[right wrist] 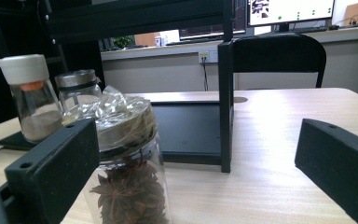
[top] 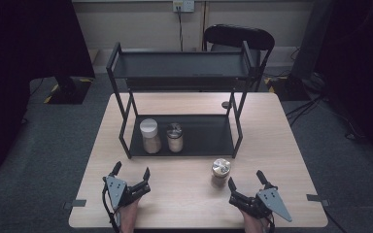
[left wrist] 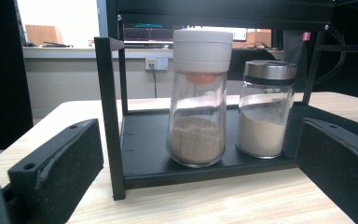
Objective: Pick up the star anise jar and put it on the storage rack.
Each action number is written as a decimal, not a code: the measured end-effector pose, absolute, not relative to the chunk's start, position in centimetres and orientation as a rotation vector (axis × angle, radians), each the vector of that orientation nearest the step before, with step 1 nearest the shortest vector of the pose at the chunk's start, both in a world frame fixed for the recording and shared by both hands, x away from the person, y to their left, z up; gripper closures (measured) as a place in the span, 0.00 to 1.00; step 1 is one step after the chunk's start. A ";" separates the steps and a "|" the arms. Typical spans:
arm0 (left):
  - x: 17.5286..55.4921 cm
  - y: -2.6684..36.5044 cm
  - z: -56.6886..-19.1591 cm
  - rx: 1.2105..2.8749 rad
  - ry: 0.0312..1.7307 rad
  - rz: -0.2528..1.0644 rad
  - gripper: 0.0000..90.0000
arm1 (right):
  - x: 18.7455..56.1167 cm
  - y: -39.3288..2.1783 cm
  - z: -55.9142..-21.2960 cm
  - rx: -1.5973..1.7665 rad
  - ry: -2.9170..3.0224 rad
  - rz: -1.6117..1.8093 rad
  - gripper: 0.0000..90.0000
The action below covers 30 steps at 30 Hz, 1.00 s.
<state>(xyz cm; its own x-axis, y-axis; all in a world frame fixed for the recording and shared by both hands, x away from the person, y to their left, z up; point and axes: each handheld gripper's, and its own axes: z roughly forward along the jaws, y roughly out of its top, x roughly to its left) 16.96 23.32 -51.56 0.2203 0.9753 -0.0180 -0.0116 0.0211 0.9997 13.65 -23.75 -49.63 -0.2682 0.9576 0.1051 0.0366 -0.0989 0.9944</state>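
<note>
A black two-tier rack (top: 179, 141) stands on the wooden table (top: 281, 145). On its lower shelf sit a white-capped jar of brown powder (top: 150, 136) (left wrist: 198, 98) (right wrist: 31, 95) and a metal-lidded jar of pale powder (top: 175, 137) (left wrist: 265, 108) (right wrist: 78, 88). A jar of star anise (top: 220, 171) (right wrist: 128, 168) with a crinkled foil-like lid stands on the table in front of the rack's right leg. My left gripper (top: 131, 171) (left wrist: 196, 172) is open near the front left, facing the two shelf jars. My right gripper (top: 246, 178) (right wrist: 200, 172) is open just right of the star anise jar.
The rack's upper shelf (top: 179, 65) is bare. A black chair (top: 239, 36) (right wrist: 279, 58) stands behind the table. The rack's front right post (right wrist: 226, 105) rises close beyond the star anise jar. A wall socket (top: 183, 6) sits on the back wall.
</note>
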 end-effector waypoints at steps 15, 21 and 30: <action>17.0 23.3 -51.6 1.280 1.045 1.036 0.00 | 14.0 -24.7 -48.1 1.188 1.375 1.530 0.00; 17.0 23.3 -51.6 1.280 1.045 1.036 0.00 | 14.2 -24.8 -47.5 1.172 1.397 1.529 0.00; 17.0 23.3 -51.6 1.280 1.045 1.036 0.00 | 15.0 -24.5 -46.3 1.119 1.474 1.505 0.00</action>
<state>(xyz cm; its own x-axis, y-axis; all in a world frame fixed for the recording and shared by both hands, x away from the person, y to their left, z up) 16.96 23.33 -51.56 0.2197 0.9754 -0.0203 -0.0114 0.0234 0.9997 14.95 -24.46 -46.26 -0.3472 0.9337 0.0872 0.0678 -0.0677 0.9954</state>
